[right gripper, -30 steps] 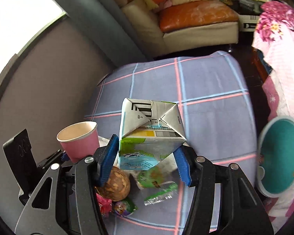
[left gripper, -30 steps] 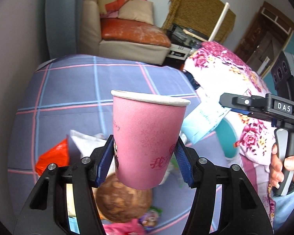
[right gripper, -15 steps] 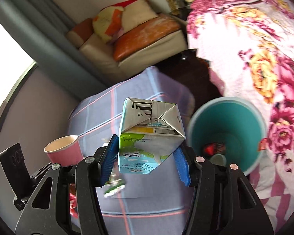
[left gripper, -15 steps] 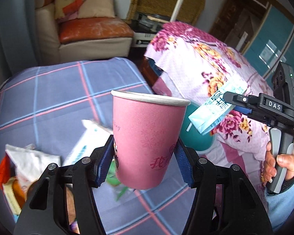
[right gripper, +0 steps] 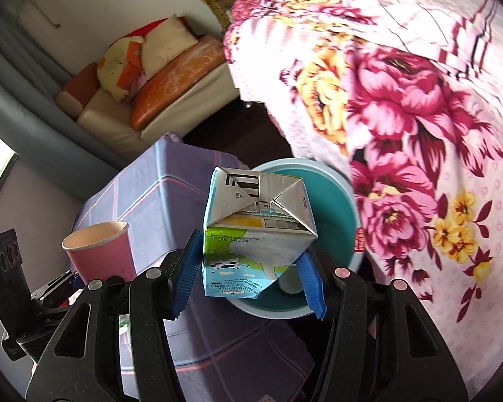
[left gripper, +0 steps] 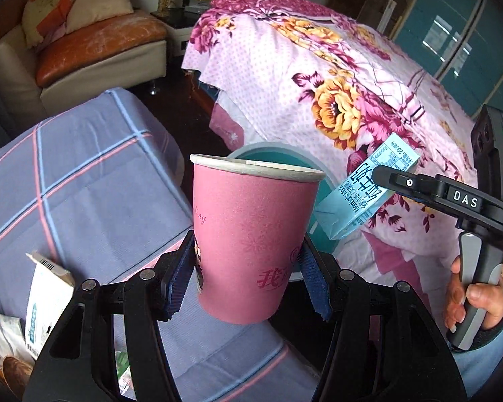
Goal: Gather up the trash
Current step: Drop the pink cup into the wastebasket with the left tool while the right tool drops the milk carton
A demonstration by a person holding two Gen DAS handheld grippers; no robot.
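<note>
Pink cup (left gripper: 251, 244) clenched in left gripper (left gripper: 248, 281), milk carton (right gripper: 255, 234) in right gripper (right gripper: 248, 284), over teal bin (right gripper: 335, 201)

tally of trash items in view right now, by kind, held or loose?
Paper cup: 1, pink paper cup in the left claw
Milk carton: 2, milk carton in the right claw, flattened carton on the checked cloth
Crumpled wrapper: 1, white wrapper
Total: 4
</note>
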